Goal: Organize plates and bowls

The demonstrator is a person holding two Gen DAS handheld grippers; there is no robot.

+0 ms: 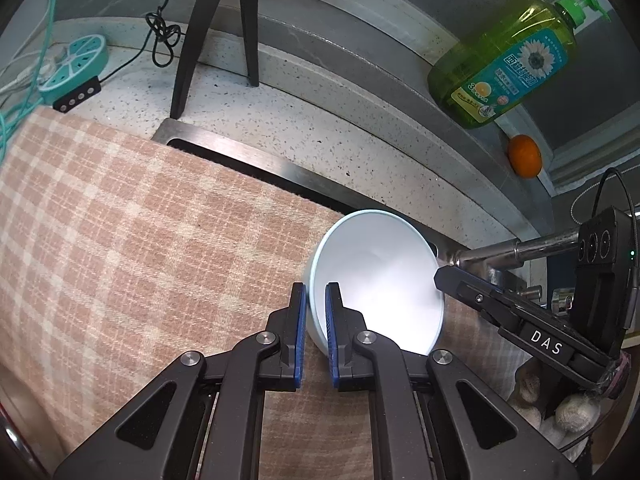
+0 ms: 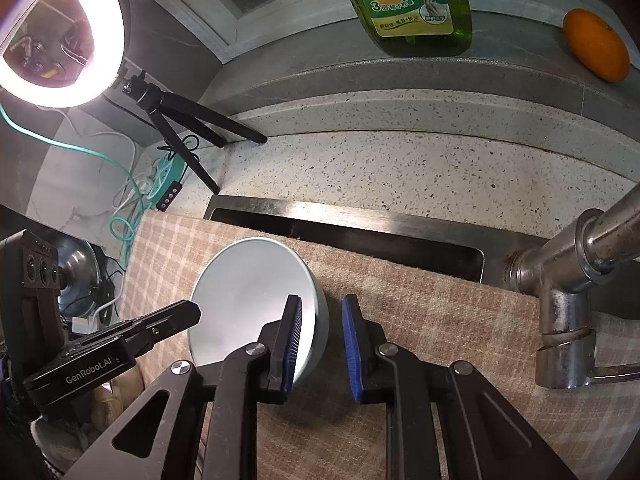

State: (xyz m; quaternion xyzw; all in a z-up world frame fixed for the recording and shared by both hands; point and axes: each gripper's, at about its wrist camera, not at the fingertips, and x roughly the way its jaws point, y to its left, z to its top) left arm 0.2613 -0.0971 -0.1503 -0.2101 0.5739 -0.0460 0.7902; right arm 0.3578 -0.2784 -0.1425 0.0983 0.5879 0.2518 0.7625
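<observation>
A pale blue bowl is held tilted above the checked cloth. My left gripper is shut on the bowl's rim, one blue pad inside and one outside. In the right wrist view the same bowl shows with its hollow facing left. My right gripper straddles the opposite rim with its pads apart, so it is open. The right gripper also shows in the left wrist view at the bowl's right edge, and the left gripper shows in the right wrist view at the bowl's left edge.
The cloth covers the sink. A steel tap stands at the right. A green soap bottle and an orange sit on the ledge. A tripod, ring light and teal power strip stand at the left.
</observation>
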